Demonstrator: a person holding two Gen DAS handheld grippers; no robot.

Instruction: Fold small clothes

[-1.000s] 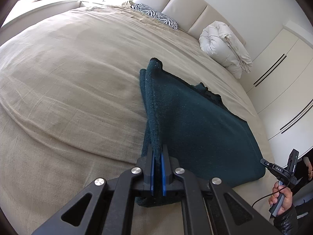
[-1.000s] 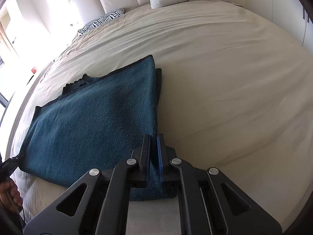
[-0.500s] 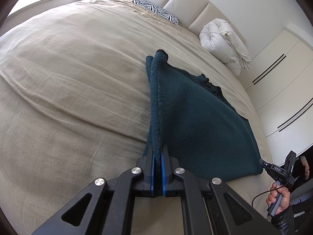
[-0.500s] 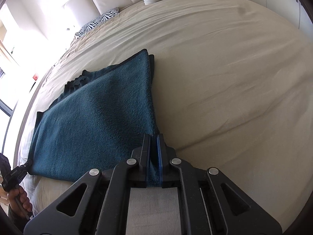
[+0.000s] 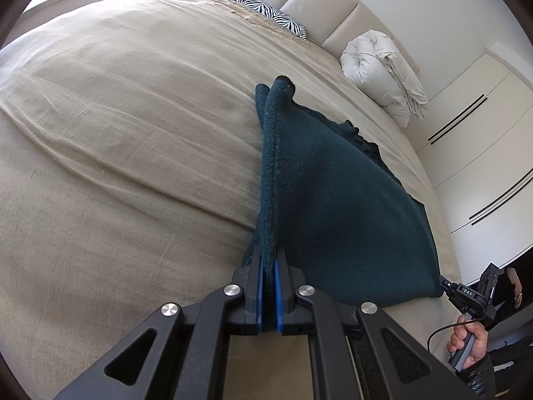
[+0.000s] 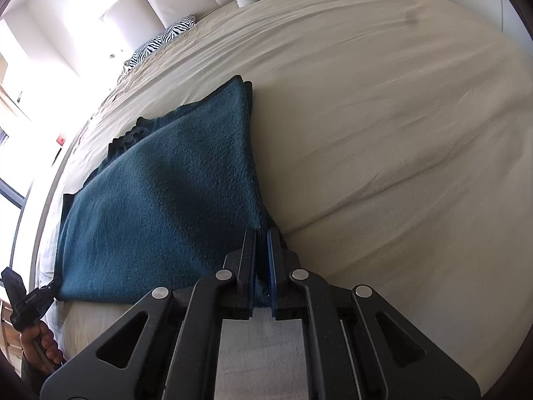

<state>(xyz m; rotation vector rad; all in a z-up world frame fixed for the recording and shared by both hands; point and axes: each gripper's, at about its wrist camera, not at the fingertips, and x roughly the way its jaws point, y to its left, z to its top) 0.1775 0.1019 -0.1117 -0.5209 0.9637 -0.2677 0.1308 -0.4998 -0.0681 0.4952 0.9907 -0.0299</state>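
You were mid-fold here, I'd say. The teal cloth (image 5: 339,206) lay on the bed (image 5: 116,133) near its close edge, and it already looked doubled, since two layers showed along the edge running away from your left hand-held gripper (image 5: 268,266). That gripper was clamped on a near corner of the cloth, jaws pinched tight around the fabric. Your right hand-held gripper (image 6: 261,250) was doing the same on the other near corner, closed on the cloth (image 6: 166,193) too. The near edge hung lifted and stretched between the two, while the far part sat on the bed.

So my guess: one fold was in, and the next one was only starting. You hadn't carried the held edge over to the far side, and nothing was flattened or squared off.

Containers: none that I could see, no basket or bin. Just a zebra pillow (image 5: 269,13) and a rolled white duvet (image 5: 383,73) up by the headboard (image 5: 333,10), well apart from the cloth.
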